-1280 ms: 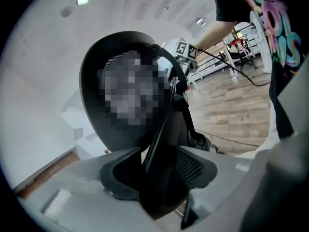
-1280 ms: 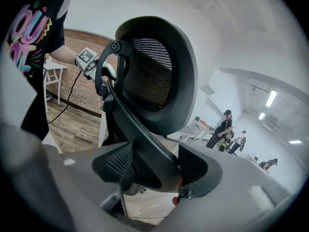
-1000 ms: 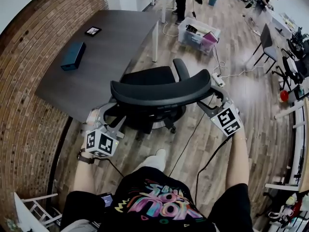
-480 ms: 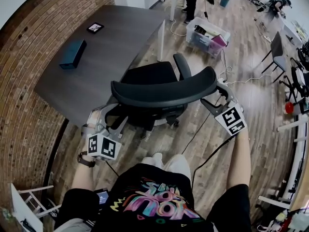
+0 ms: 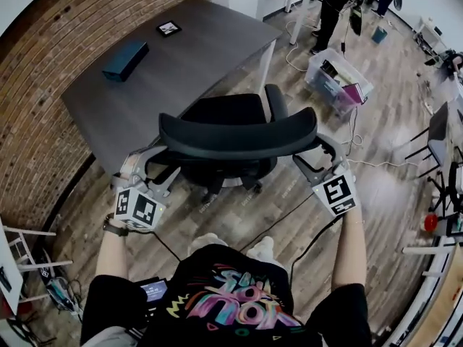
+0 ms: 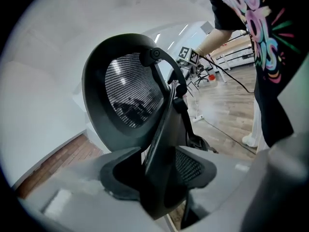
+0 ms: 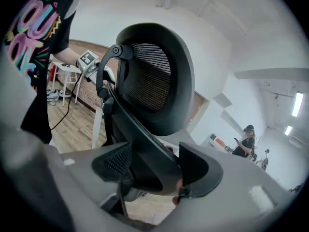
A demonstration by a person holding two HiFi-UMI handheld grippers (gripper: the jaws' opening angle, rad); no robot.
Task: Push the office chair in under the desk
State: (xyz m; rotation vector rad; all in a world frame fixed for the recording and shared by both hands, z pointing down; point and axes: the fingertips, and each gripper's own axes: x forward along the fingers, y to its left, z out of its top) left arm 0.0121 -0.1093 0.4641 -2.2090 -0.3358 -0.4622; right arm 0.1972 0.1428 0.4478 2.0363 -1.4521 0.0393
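The person is standing behind the chair (image 5: pixel 239 132), which is sitting on the wood floor (image 5: pixel 376 165) with its seat facing the counter (image 5: pixel 195 56) and lying close against the counter's near edge. How far the seat is reaching under cannot be told.

The left tongs (image 5: pixel 160 166) are clenching the left end of the chair's curved backrest, with the dark frame sitting between the two jaws. The right tongs (image 5: pixel 316 154) are gripping the backrest's right end the same way.

A blue box (image 5: pixel 125 60) and a small tablet (image 5: pixel 168 28) are lying well apart on the counter, near the brick wall (image 5: pixel 43 85). A clear plastic bin (image 5: pixel 338 85) is resting on the floor beyond the chair.
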